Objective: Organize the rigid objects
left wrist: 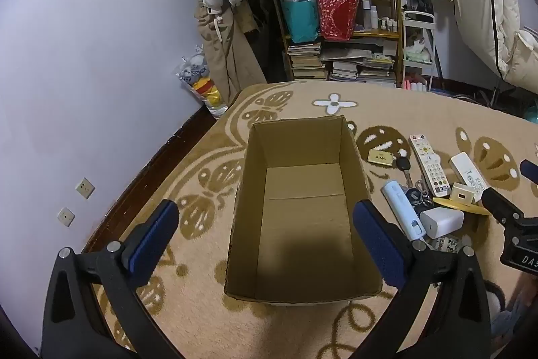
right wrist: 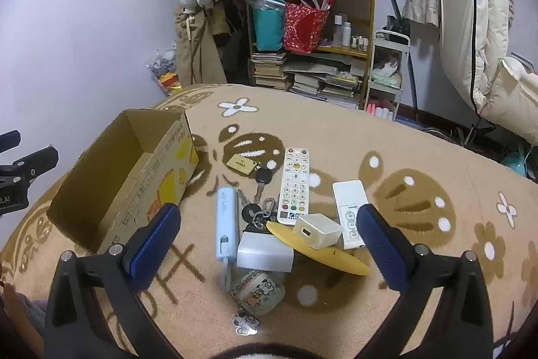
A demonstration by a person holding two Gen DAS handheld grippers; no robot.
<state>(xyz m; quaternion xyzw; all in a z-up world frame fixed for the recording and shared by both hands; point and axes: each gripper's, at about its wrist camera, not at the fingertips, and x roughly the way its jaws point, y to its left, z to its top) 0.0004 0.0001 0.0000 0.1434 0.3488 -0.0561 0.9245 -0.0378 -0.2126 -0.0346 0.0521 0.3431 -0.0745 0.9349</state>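
While both grippers hang empty with their jaws spread wide, you have time to choose your first pick well. Your left gripper (left wrist: 265, 238) hovers over the open box (left wrist: 302, 207), which has nothing in it; your right gripper (right wrist: 269, 244) hovers over the pile just beside the box.

Nothing looks packed yet, so I judge this to be the start. Take what sits on top first: the small cube charger (right wrist: 317, 229) rests on the yellow disc (right wrist: 319, 249), which overlaps the bigger white adapter (right wrist: 264, 251). Close across the cube's flat sides, lift straight up, and the disc should stay put. The blue power bank (right wrist: 224, 224) lies clear on its left side, an easy second grab across its narrow width. Leave the keys (right wrist: 257, 214) for later; they are tangled under the remote (right wrist: 294, 187) and adapter edges. A second, shorter remote (right wrist: 349, 211), a gold tag (right wrist: 240, 164) and a round cartoon case (right wrist: 257, 291) also wait.

Everything sits on a plush tan rug (right wrist: 420, 258) with brown flower patterns, so expect items to sink and tilt a little. Behind stand a cluttered shelf (right wrist: 309, 32) with books, hanging coats, and a pale wall.
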